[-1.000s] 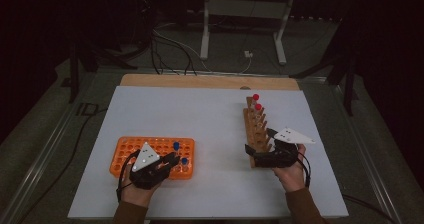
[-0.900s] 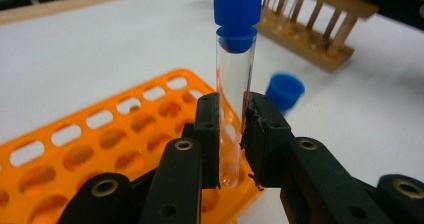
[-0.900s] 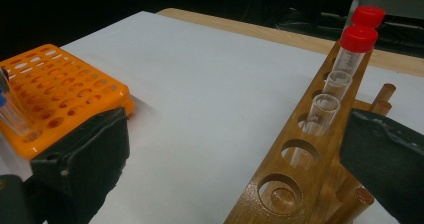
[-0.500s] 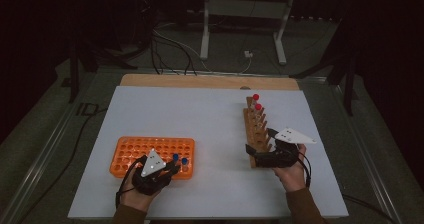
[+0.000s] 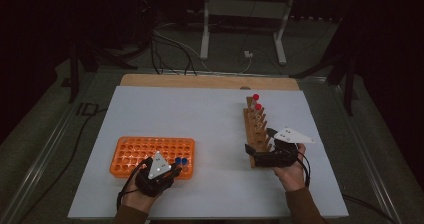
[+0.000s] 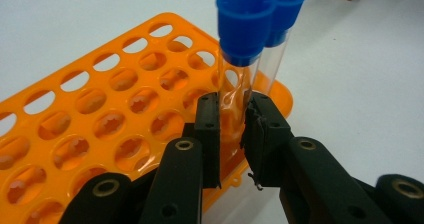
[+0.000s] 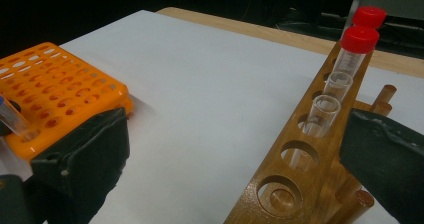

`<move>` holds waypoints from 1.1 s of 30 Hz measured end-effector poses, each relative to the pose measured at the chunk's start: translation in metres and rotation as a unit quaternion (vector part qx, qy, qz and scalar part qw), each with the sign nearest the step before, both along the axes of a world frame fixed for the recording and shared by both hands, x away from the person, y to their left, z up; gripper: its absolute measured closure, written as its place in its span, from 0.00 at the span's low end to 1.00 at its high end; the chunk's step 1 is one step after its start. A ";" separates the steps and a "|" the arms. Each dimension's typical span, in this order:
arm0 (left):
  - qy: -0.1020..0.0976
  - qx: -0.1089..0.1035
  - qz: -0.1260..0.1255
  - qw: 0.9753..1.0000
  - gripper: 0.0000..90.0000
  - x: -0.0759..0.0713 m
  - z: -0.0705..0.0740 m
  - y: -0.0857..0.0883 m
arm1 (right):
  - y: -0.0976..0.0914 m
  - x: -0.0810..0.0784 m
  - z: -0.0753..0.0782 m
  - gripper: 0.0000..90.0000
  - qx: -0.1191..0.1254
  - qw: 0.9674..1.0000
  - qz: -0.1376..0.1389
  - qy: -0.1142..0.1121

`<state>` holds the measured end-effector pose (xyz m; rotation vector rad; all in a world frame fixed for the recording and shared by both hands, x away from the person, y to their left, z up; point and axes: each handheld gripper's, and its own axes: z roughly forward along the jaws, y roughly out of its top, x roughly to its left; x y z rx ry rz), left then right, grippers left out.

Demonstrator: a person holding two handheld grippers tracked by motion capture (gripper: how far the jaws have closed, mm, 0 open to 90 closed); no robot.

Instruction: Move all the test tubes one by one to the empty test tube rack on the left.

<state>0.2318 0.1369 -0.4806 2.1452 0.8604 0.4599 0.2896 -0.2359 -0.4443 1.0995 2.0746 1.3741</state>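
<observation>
My left gripper is shut on a clear blue-capped tube that stands in a corner hole of the orange rack. A second blue-capped tube stands right behind it. From above, the left gripper sits at the rack's near right corner. My right gripper is open, its jaws wide on either side of the near end of the wooden rack. That rack holds two red-capped tubes at its far end and two uncapped tubes nearer.
A white mat covers the wooden table, with a broad bare stretch between the two racks. Behind the table are cables and a metal stand on the dark floor.
My left gripper and the blue-capped tube have shifted slightly toward the table's near edge. The right gripper and both racks stay put.
</observation>
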 end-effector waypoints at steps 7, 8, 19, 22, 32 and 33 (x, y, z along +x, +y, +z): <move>0.010 -0.013 -0.002 1.000 0.85 0.001 0.000 0.003 | 0.000 0.001 0.001 0.00 -0.005 1.000 -0.002 0.001; 0.014 -0.022 -0.004 1.000 0.84 0.001 -0.001 0.004 | -0.001 0.002 0.001 0.00 -0.006 1.000 -0.002 0.001; 0.005 -0.083 0.008 0.996 0.53 0.000 0.015 0.030 | -0.008 0.012 0.006 0.00 -0.023 1.000 -0.019 0.004; -0.011 -0.095 0.026 0.995 0.39 0.000 0.020 0.039 | -0.010 0.017 0.006 0.02 -0.027 0.999 -0.027 0.008; -0.034 -0.116 0.089 0.989 0.11 0.007 0.029 0.053 | -0.009 0.035 0.004 0.15 -0.036 0.998 -0.038 0.027; -0.034 -0.117 0.094 0.988 0.08 0.008 0.029 0.053 | -0.009 0.037 0.003 0.17 -0.035 0.998 -0.037 0.029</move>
